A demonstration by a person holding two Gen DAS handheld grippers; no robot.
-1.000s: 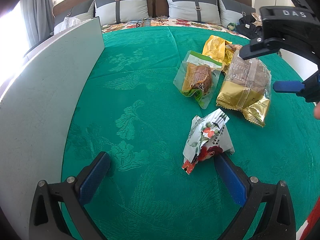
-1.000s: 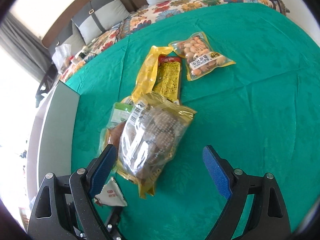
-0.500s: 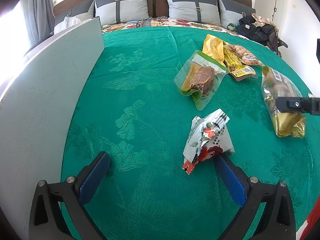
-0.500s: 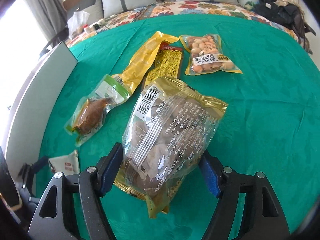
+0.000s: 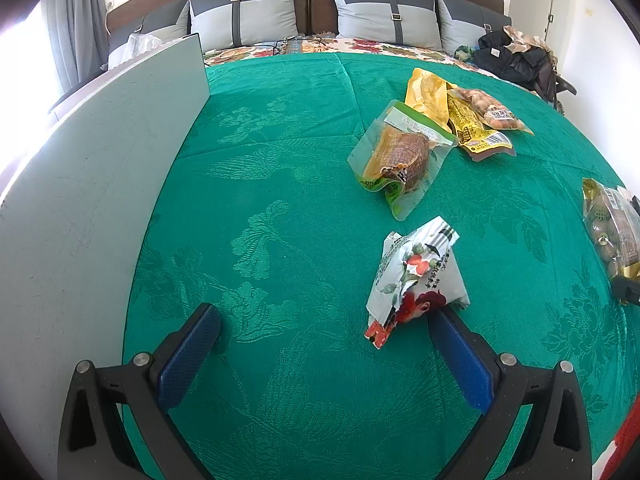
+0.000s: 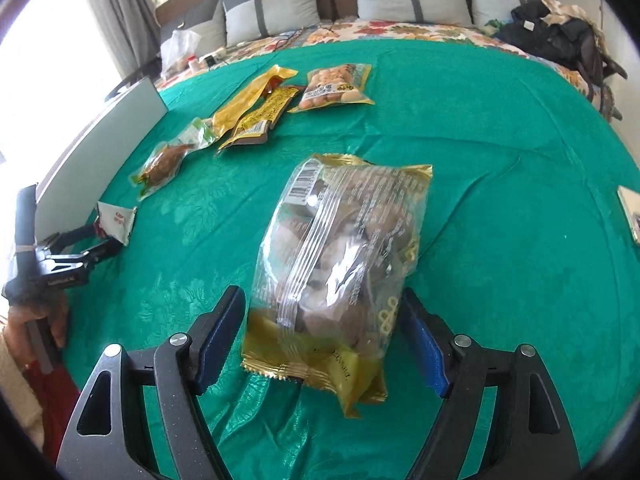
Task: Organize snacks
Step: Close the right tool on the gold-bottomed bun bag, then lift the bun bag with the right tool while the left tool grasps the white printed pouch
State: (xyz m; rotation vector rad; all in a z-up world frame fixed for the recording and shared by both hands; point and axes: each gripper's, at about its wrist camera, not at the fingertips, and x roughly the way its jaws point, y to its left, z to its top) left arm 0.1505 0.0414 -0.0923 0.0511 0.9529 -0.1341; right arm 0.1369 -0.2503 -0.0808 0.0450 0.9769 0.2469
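On a green bedspread (image 5: 280, 152), the left gripper (image 5: 324, 344) rests with its blue-padded jaws spread wide and nothing between them — a white floral snack packet (image 5: 416, 276) lies against the tip of its right finger. The right gripper (image 6: 320, 332) brackets the lower end of a clear-and-gold bag of round brown snacks (image 6: 340, 256); the pads stand at the bag's sides, but whether they press it cannot be told. Farther out lie a green-edged pouch (image 5: 400, 156) holding a brown piece, then two yellow packets (image 6: 256, 108) and a bag of peanuts (image 6: 336, 86). A pale grey panel (image 5: 92, 184) stands along the left; grey pillows (image 5: 384, 12) line the headboard.
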